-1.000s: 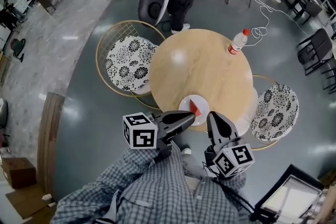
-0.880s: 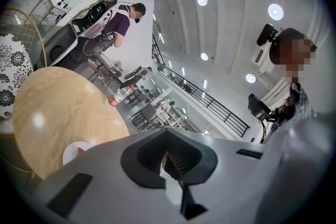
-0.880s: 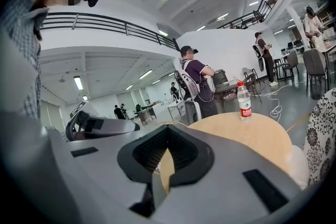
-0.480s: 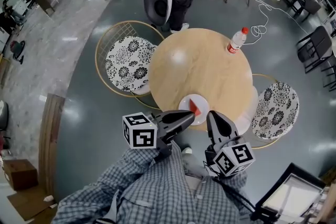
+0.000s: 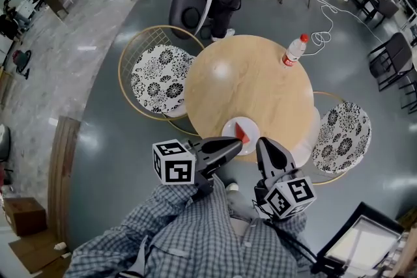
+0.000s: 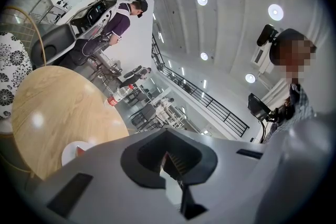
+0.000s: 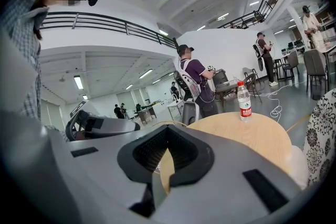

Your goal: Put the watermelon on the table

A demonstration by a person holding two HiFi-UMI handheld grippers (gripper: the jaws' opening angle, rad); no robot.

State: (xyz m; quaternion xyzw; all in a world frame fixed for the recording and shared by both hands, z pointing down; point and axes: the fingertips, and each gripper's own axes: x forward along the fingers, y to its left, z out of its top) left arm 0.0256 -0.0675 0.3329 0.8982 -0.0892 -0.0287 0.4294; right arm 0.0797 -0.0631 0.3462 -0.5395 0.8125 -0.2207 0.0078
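Left gripper (image 5: 238,146) and right gripper (image 5: 264,143): my jaws together, empty. Watermelon slice (image 5: 242,133) on white plate (image 5: 229,129) on desk (image 5: 254,81), just ahead of jaws; placement apparently complete.

No legible text — bottle (image 7: 243,101) label red, print unreadable.

I see the watermelon (image 5: 242,134) as one small red wedge-shaped slice. It lies on a white plate (image 5: 228,129). The plate sits at the near edge of the round, light wooden bench (image 5: 254,81), on the side closest to me. The slice rests toward the plate's middle, and I can't make out its rind.
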